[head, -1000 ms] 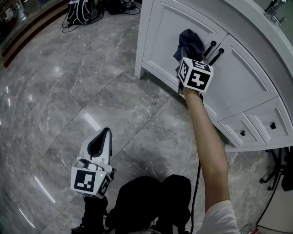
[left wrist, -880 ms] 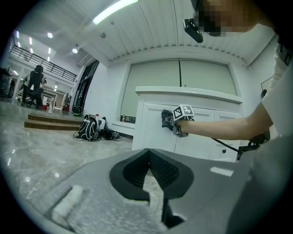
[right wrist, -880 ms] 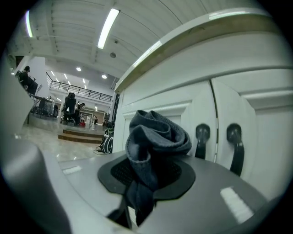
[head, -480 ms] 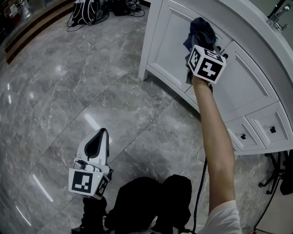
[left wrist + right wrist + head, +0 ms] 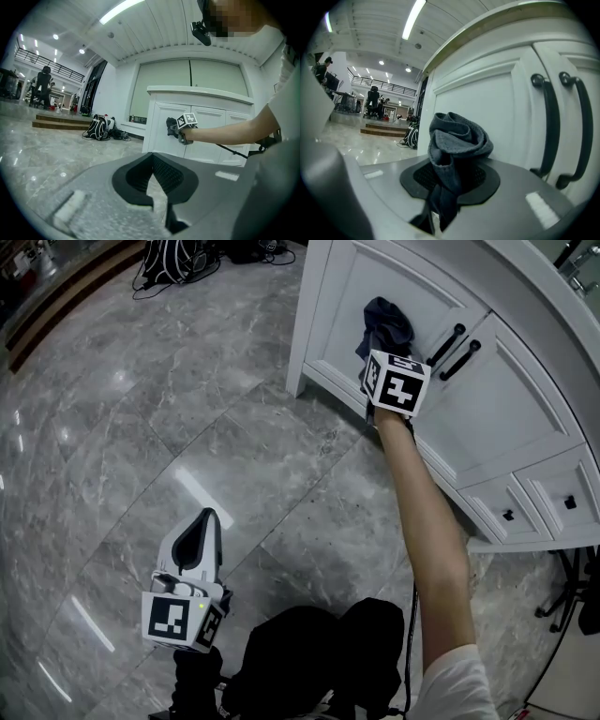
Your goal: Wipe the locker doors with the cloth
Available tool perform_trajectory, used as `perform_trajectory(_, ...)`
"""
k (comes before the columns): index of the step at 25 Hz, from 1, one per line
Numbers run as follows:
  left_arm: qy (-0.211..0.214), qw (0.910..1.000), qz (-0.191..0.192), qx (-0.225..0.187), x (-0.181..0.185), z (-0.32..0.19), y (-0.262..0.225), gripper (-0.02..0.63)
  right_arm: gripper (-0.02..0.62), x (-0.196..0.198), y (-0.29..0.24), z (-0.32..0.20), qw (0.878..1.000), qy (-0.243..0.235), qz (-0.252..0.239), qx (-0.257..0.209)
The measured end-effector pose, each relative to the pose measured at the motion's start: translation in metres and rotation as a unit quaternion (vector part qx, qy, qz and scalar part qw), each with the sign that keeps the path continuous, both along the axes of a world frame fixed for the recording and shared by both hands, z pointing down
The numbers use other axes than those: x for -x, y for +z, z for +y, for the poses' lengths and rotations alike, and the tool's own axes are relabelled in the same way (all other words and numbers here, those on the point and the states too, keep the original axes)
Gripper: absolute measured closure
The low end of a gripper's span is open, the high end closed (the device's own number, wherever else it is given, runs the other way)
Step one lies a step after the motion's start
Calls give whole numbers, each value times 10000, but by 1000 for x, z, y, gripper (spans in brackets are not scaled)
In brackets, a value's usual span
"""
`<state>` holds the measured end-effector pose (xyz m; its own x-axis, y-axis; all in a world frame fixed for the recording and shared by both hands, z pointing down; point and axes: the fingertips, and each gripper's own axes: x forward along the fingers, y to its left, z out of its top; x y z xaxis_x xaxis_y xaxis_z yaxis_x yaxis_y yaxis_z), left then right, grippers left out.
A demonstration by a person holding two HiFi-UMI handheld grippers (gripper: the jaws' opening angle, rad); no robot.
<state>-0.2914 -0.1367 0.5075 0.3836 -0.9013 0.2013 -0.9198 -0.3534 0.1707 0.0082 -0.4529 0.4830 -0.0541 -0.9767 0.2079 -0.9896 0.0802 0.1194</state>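
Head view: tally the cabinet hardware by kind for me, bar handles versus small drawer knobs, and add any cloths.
Black bar handles: 2
Small drawer knobs: 2
Dark cloth: 1
Total: 5

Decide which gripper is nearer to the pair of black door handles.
Right. The right gripper, clamping the cloth, is at the white door just left of the handles; the left gripper is low over the floor, well away from them.
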Motion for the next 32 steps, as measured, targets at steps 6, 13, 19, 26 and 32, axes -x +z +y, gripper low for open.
perform_trajectory(6, -41, 9999, -6, 137, 8, -1, 15, 604, 492, 7, 58, -4, 9991, -31, -25, 412)
perform_trajectory(13, -74, 9997, -83, 204, 17, -1, 21, 604, 492, 15, 108, -9, 9971, -57, -32, 761)
perform_trajectory(19, -82, 9995, -116, 295, 22, 3, 30, 604, 492, 20, 150, -14, 9941, -141, 87, 1076)
perform_trajectory(26, -70, 9994, -161, 310, 25, 4, 31, 604, 492, 35, 139, -22, 9943, -261, -64, 1029)
perform_trajectory(32, 5, 9997, -86, 231, 19, 4, 25, 604, 492, 43, 78, -30, 9969, -433, 124, 642)
